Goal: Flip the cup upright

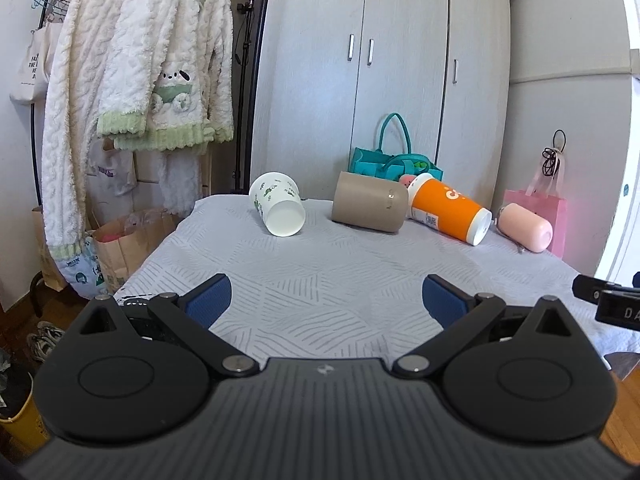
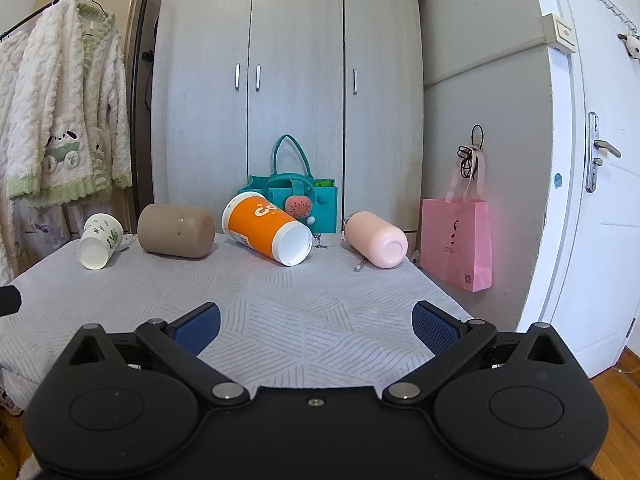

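Several cups lie on their sides along the far edge of a table with a grey patterned cloth (image 1: 320,280): a white cup with green cactus print (image 1: 278,204), a tan cup (image 1: 370,202), an orange and white cup (image 1: 448,208) and a pink cup (image 1: 526,222). In the right wrist view they show as white (image 2: 100,242), tan (image 2: 176,230), orange (image 2: 266,228) and pink (image 2: 376,238). My left gripper (image 1: 326,300) is open and empty over the near part of the table. My right gripper (image 2: 316,326) is open and empty, also well short of the cups.
A teal felt bag (image 2: 294,196) stands behind the cups against a grey wardrobe (image 2: 288,80). A pink bag (image 2: 458,240) hangs right of the table by a white door (image 2: 600,160). A clothes rack with fluffy robes (image 1: 132,72) and paper bags (image 1: 124,248) stands left.
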A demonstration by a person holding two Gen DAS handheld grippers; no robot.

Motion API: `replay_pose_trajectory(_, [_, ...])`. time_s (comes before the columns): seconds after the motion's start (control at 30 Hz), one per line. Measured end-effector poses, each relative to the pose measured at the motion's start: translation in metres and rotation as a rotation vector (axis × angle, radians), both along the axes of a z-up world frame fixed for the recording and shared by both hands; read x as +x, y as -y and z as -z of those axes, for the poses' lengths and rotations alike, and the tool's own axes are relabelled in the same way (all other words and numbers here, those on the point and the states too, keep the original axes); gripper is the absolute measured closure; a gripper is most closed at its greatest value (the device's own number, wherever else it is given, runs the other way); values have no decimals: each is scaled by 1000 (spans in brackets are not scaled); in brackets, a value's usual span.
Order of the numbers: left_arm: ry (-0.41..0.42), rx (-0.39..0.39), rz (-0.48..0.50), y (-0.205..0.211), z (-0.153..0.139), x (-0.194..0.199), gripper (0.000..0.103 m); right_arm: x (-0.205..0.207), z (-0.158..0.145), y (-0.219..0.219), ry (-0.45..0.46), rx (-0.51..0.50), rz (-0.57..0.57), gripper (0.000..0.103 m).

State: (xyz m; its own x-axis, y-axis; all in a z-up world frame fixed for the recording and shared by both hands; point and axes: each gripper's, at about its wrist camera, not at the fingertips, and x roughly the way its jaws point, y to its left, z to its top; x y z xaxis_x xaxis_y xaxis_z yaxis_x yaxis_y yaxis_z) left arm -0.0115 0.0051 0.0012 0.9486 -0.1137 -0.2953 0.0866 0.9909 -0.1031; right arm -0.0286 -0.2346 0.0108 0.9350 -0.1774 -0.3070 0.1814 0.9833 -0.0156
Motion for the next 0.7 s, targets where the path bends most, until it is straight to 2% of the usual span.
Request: replay_pose_trajectory(0.7, [-21,9,1,4,7,1,0,1,2,-3,-12,-4,-2,0])
